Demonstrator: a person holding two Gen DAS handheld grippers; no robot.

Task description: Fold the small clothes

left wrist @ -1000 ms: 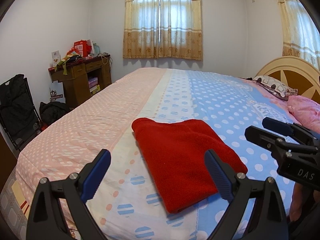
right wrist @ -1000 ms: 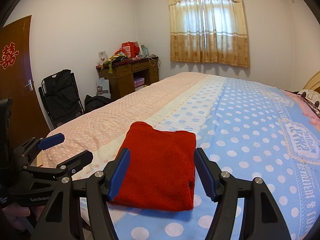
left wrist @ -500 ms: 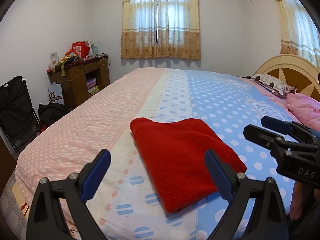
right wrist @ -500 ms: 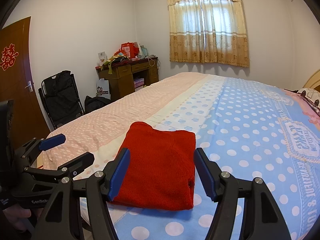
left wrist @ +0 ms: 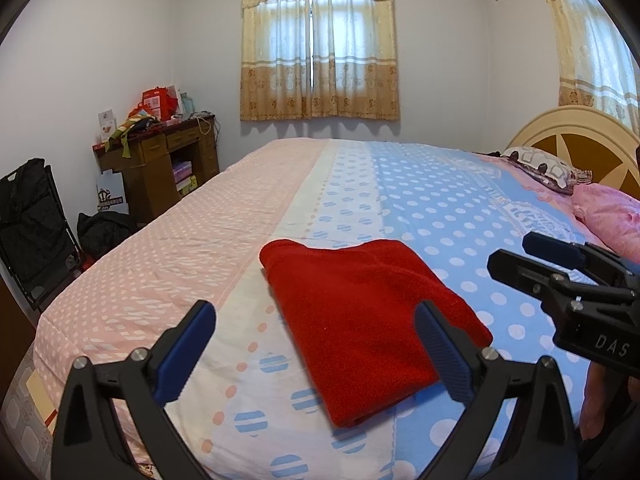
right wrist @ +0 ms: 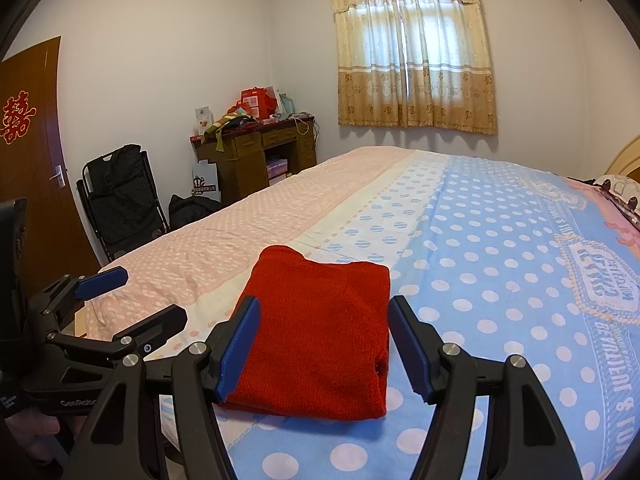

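A red knitted garment lies folded into a flat rectangle on the bed near its front edge; it also shows in the right wrist view. My left gripper is open and empty, held above the bed just short of the garment. My right gripper is open and empty, held above the garment's near edge. The right gripper shows at the right in the left wrist view. The left gripper shows at the left in the right wrist view. Neither touches the garment.
The bed has a pink, white and blue dotted cover. Pillows and a headboard are at the far right. A wooden desk with clutter, a black folding chair and a door stand left.
Both grippers have drawn back and lifted slightly; the view tilts up a little. The red garment has not moved. Both grippers stay open.
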